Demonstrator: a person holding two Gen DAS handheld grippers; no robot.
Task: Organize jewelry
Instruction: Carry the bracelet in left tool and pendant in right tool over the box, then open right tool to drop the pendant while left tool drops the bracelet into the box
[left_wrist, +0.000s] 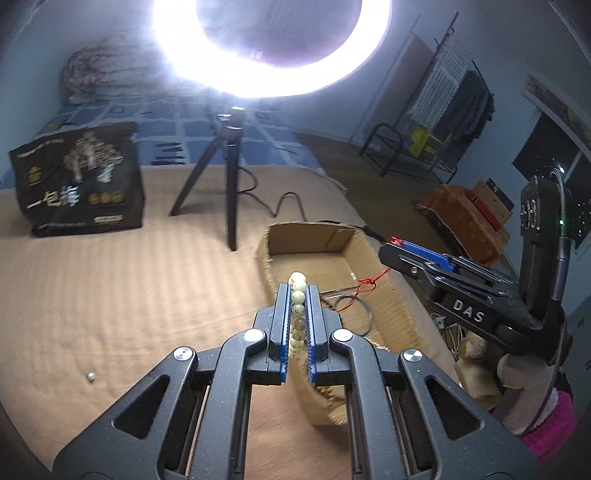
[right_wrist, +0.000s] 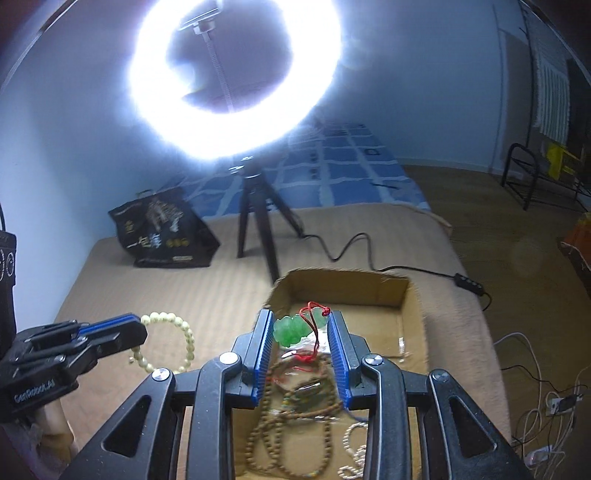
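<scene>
**Beads in the left tool, jade in the right, both above the box**

Seen only from the left wrist: left tool (left_wrist: 298, 314) clamped narrow on a cream bead bracelet (left_wrist: 297, 295), beads stacked edge-on between the blue pads; a thin metal hoop (left_wrist: 364, 314) and a red cord (left_wrist: 369, 282) lying in the cardboard box (left_wrist: 373, 251); a tiny silver bead (left_wrist: 90, 376) loose on the blanket at lower left. Seen only from the right wrist: right tool (right_wrist: 301, 332) partly closed on a green jade pendant (right_wrist: 291, 330) with a red knotted cord (right_wrist: 314, 310); brown bead strands (right_wrist: 280, 417) and a pale bead string (right_wrist: 356, 443) heaped in the box below.

Tan ribbed blanket (left_wrist: 129, 277) over a bed, blue checked sheet (right_wrist: 354, 158) behind. Ring light (left_wrist: 271, 48) on a black tripod (left_wrist: 231, 184), very bright. Black printed bag (left_wrist: 79, 181) near the wall. Cables (right_wrist: 539, 402) on the floor beside the bed.

Bracelet held up just left of the box, its loop hanging free in the right-wrist view. Pendant held over the box's middle, clear of the strands beneath.
</scene>
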